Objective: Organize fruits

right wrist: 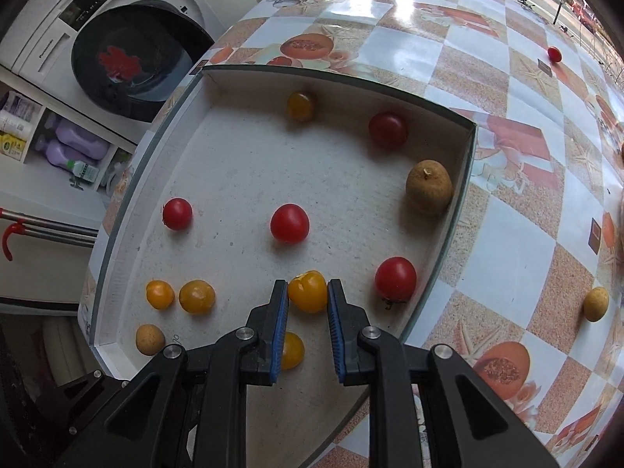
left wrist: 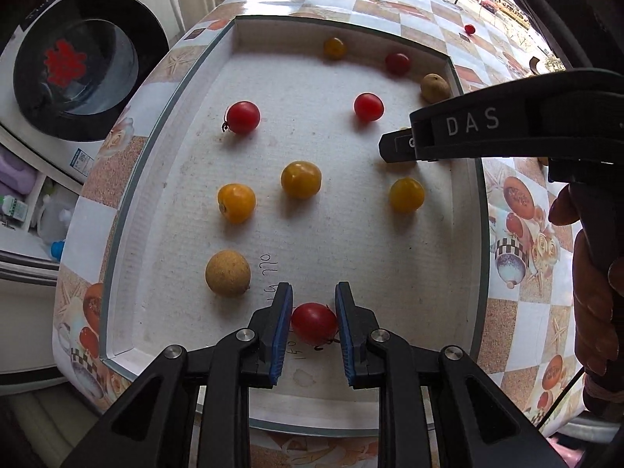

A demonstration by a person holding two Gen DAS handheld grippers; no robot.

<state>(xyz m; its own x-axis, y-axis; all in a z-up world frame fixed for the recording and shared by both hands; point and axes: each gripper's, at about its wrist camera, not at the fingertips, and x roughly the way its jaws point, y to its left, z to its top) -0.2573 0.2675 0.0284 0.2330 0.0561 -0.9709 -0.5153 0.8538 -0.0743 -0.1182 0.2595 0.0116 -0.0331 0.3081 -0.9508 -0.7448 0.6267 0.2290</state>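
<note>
A shallow white tray (left wrist: 117, 234) (right wrist: 462, 163) on the patterned table holds red tomatoes, yellow tomatoes and tan round fruits. In the left wrist view my left gripper (left wrist: 314, 296) points down near the tray's front edge; a red tomato (left wrist: 314, 321) sits low on the floor between its blue pads, which touch both its sides. My right gripper (right wrist: 308, 292) is shut on a yellow tomato (right wrist: 308, 290) just above the tray floor at its right side. From the left wrist view the right gripper (left wrist: 394, 148) shows side-on, hiding its fruit.
Loose in the tray: red tomatoes (left wrist: 243, 117) (left wrist: 368, 107), yellow ones (left wrist: 301, 179) (left wrist: 236, 202) (left wrist: 406, 194), a tan fruit (left wrist: 227, 273). Another tan fruit (right wrist: 429, 186) lies against the right wall. On the table outside lie a tan fruit (right wrist: 596, 303) and a red tomato (right wrist: 554, 54). A washing machine (right wrist: 136, 58) stands left.
</note>
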